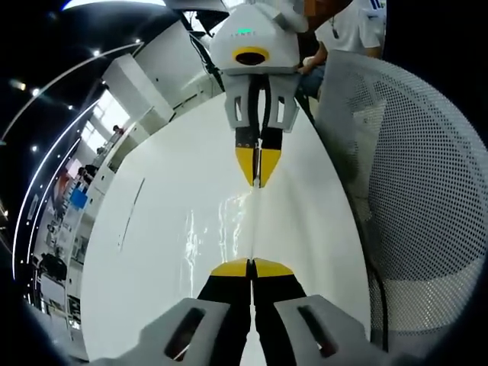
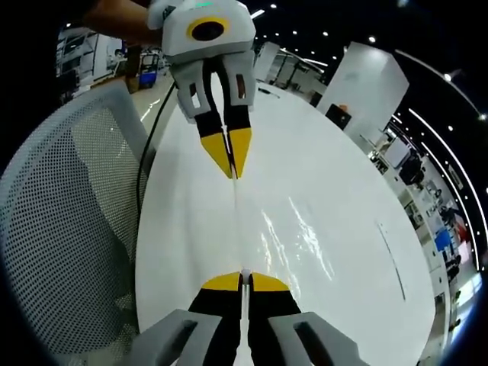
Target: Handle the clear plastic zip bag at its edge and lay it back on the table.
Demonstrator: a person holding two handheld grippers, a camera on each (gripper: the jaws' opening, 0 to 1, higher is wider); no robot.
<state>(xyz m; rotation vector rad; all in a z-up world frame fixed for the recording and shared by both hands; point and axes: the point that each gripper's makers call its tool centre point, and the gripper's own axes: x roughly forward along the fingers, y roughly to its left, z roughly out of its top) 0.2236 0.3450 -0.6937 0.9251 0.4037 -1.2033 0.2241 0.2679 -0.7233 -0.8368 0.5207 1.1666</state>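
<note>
White table (image 1: 152, 229); both grippers' fingers pinch bag (image 1: 229, 229).

What can't be made out

The bag (image 1: 229, 229) is so clear that its edges melt into the white worktop (image 1: 152, 252); in the left gripper view it shows as glints only, and its outline cannot be traced. In the right gripper view the bag (image 2: 293, 232) is just as faint, and where it is pinched the strip is hidden between the right gripper's (image 2: 245, 276) yellow tips. The chair (image 2: 69, 229) is cut off by the picture's edge. The person (image 1: 347, 30) is cropped at the top, and the far shelves (image 1: 65, 221) are too small to read.
</note>
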